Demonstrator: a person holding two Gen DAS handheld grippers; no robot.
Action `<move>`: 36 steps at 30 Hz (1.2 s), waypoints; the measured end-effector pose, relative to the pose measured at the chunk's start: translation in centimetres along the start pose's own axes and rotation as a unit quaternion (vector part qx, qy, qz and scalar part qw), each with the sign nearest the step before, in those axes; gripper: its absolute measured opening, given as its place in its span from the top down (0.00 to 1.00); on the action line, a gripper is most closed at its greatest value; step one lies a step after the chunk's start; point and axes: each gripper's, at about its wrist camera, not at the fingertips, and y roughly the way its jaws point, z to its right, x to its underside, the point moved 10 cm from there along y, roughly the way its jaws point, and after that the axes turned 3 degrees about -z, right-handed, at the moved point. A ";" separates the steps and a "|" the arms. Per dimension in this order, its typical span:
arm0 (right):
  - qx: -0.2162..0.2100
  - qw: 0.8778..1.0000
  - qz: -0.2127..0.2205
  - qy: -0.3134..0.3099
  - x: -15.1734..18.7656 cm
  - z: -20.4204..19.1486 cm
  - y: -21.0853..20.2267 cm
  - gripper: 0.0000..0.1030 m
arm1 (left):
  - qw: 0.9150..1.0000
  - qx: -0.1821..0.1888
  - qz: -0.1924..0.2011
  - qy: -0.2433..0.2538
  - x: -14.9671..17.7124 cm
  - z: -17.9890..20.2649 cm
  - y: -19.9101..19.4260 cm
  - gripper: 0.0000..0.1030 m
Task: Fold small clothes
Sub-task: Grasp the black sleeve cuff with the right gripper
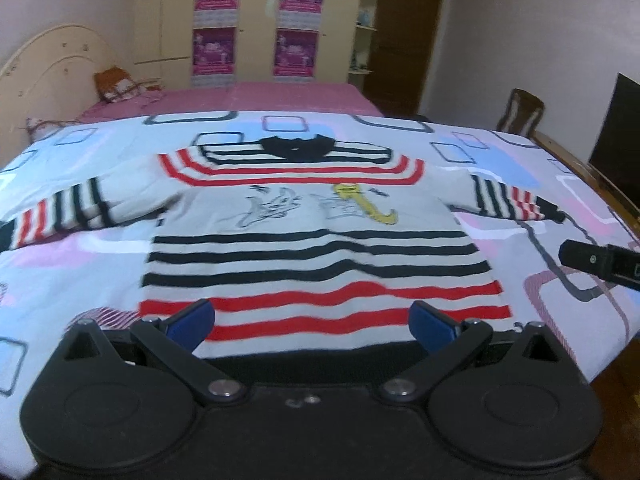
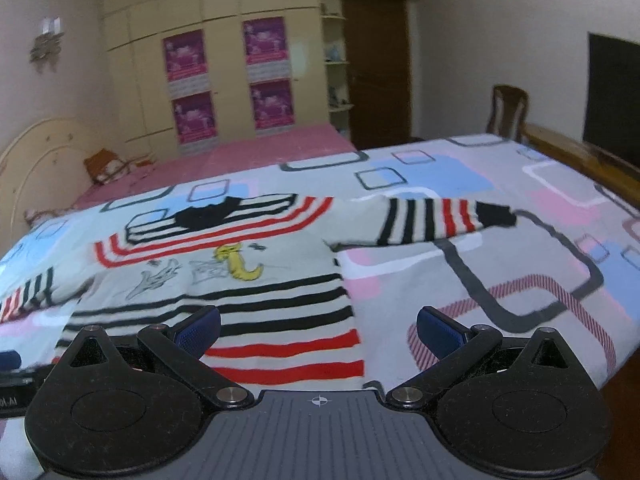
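A small white sweater [image 1: 312,248] with black and red stripes and a cartoon print lies flat on the bed, both sleeves spread out sideways. My left gripper [image 1: 312,322] hangs open over the sweater's bottom hem, nothing between its blue pads. In the right wrist view the sweater [image 2: 256,300] lies to the left and its right sleeve [image 2: 436,220] stretches out ahead. My right gripper [image 2: 318,330] is open above the hem's right corner, holding nothing. Part of the right gripper's black body [image 1: 600,262] shows at the right edge of the left wrist view.
The patterned bedsheet [image 2: 500,264] covers the bed, whose right edge drops off near a wooden frame [image 2: 568,148]. A pink bed [image 1: 256,98] with pillows lies beyond. A wardrobe with purple posters [image 1: 256,20], a chair [image 2: 508,112] and a dark screen [image 2: 612,96] stand behind.
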 end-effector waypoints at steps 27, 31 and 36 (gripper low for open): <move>0.031 0.989 -0.076 0.126 -8.1 23.1 20.6 0.00 | 0.998 -0.052 -0.018 -0.041 -9.4 9.5 14.6 0.00; 0.037 0.985 -0.069 0.153 -8.9 26.4 23.2 0.01 | 0.997 -0.067 -0.038 -0.028 -9.5 9.8 15.5 0.00; 0.040 0.974 -0.069 0.211 -9.2 29.4 25.6 0.54 | 0.994 -0.101 -0.045 -0.013 -9.9 9.7 16.7 0.00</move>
